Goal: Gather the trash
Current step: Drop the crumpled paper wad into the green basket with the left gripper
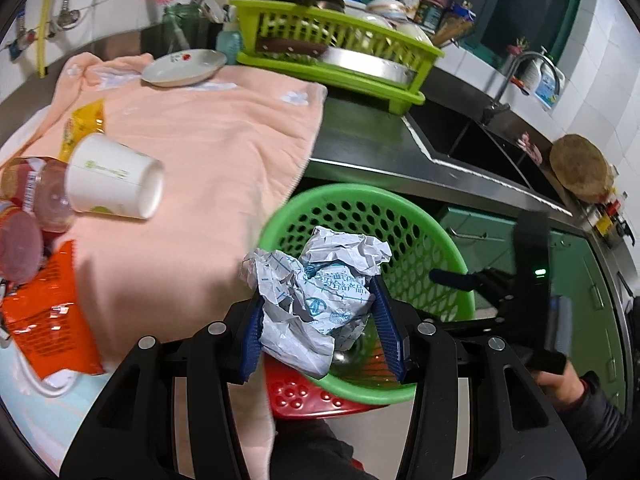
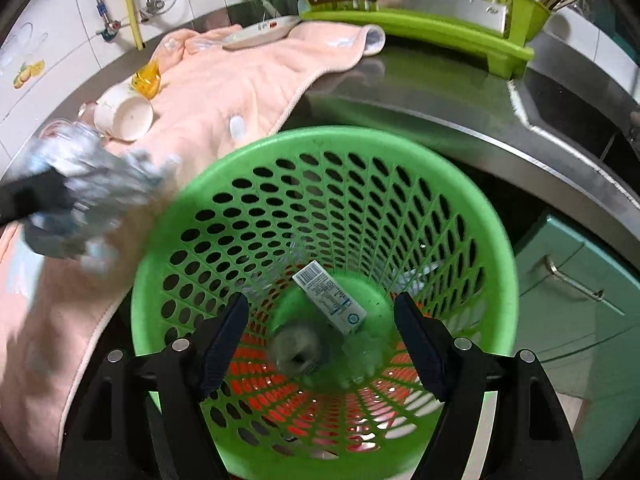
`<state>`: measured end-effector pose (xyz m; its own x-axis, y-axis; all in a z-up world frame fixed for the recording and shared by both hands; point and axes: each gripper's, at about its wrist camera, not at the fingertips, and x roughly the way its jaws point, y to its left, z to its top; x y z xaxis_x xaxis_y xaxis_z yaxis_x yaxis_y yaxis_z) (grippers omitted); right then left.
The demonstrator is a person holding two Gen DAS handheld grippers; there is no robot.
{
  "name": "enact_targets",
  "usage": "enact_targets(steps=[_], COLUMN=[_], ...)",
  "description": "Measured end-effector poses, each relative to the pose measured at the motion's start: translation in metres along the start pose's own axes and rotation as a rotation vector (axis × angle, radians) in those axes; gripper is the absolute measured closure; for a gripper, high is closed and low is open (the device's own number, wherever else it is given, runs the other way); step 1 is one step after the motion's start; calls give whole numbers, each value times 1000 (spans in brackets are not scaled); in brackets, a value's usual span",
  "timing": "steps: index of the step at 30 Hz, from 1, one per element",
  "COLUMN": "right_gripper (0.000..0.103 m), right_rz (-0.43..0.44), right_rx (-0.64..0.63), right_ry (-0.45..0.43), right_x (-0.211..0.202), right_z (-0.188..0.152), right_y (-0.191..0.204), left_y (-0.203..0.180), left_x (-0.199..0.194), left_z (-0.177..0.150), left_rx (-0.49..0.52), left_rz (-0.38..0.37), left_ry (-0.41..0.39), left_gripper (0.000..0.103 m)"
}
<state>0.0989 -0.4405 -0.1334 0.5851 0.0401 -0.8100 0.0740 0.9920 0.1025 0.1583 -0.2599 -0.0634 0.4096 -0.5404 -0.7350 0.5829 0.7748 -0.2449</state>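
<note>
My left gripper (image 1: 320, 320) is shut on a crumpled white paper wrapper (image 1: 316, 292) with blue print, held over the near rim of the green perforated basket (image 1: 424, 240). In the right wrist view the same wrapper (image 2: 96, 196) shows blurred at the left of the basket (image 2: 496, 248). My right gripper (image 2: 322, 336) stands open above the basket's mouth with nothing between its fingers. A clear plastic bottle (image 2: 332, 320) with a white label lies at the basket's bottom. A white paper cup (image 1: 116, 176), a yellow wrapper (image 1: 84, 124) and an orange packet (image 1: 48, 320) lie on the pink towel (image 1: 208, 148).
A lime dish rack (image 1: 336, 44) and a white plate (image 1: 184, 66) stand at the back of the steel counter (image 1: 360, 140). The sink (image 1: 480, 144) lies to the right. The basket sits on a red stool (image 1: 304, 396) before green cabinets (image 1: 576, 280).
</note>
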Motion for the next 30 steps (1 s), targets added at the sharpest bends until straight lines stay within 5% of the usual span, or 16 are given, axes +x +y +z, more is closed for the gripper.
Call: enact_targets(steps=[12, 17, 19, 30], right_gripper=[28, 28, 27, 24], right_rz=[1, -2, -7, 11], right_rx=[25, 38, 40, 15], right_ry=[-83, -96, -101, -132], right_x=[-45, -54, -56, -70], right_z=[-5, -8, -9, -5], right_y=[-15, -22, -24, -9], left_y=[-23, -26, -26, -18], left_x=[46, 51, 49, 13], left_z=[-7, -9, -9, -10], left_rx=[8, 0, -1, 7], left_rz=[-24, -35, -39, -23], left_ry=[79, 95, 91, 30], left_gripper=[48, 35, 29, 28])
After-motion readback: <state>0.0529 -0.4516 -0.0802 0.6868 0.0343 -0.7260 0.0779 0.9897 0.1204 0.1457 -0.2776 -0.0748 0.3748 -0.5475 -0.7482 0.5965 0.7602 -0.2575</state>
